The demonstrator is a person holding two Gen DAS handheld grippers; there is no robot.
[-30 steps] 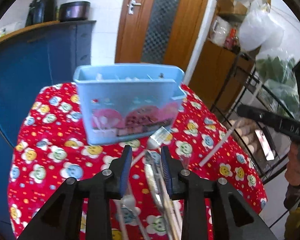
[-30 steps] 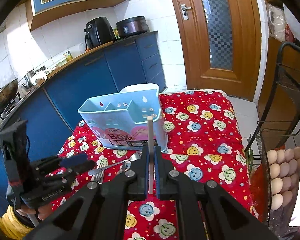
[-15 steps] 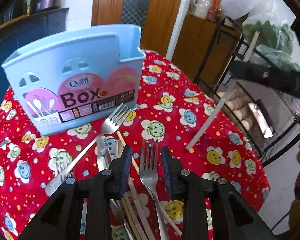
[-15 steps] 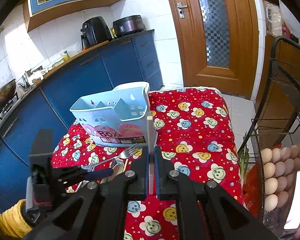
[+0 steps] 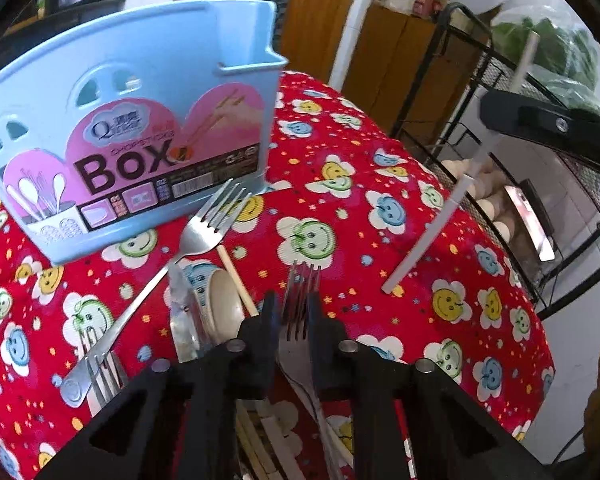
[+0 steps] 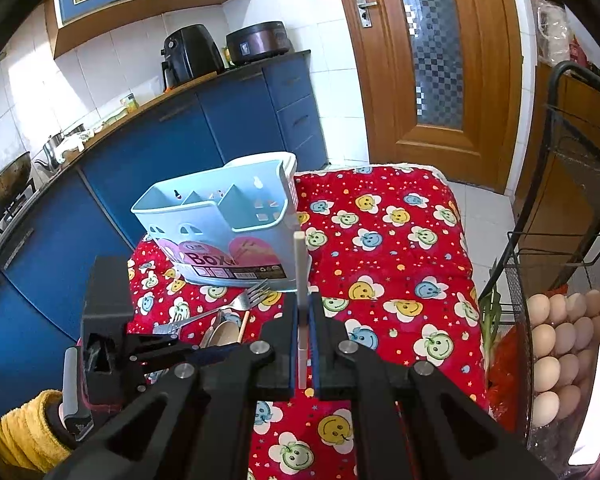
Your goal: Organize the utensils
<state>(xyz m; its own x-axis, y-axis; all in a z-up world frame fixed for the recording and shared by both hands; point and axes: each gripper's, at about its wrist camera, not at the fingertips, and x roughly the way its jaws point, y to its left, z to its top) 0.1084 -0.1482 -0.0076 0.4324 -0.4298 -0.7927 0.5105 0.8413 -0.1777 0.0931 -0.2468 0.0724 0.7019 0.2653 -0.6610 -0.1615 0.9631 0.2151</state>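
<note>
A light blue utensil box [image 5: 132, 128] stands on the red smiley tablecloth [image 5: 360, 208]; it also shows in the right wrist view [image 6: 228, 232]. My left gripper [image 5: 294, 320] is low over the cloth, its jaws narrowly apart on either side of a steel fork [image 5: 300, 328]. A second fork [image 5: 172, 264], a cream spoon [image 5: 224, 304] and wooden chopsticks [image 5: 236, 276] lie beside it. My right gripper [image 6: 303, 320] is shut on a white chopstick [image 6: 300, 276], which is also in the left wrist view [image 5: 452, 208], held above the cloth near the box.
A black wire rack [image 6: 560, 208] with a tray of eggs [image 6: 560, 340] stands right of the table. Blue kitchen cabinets [image 6: 180, 148] are to the left and behind. A wooden door [image 6: 432, 68] is beyond the table's far edge.
My left gripper has dropped down and moved forward, so its jaws now straddle the fork's tines. My right gripper has risen slightly with the white chopstick still in it.
</note>
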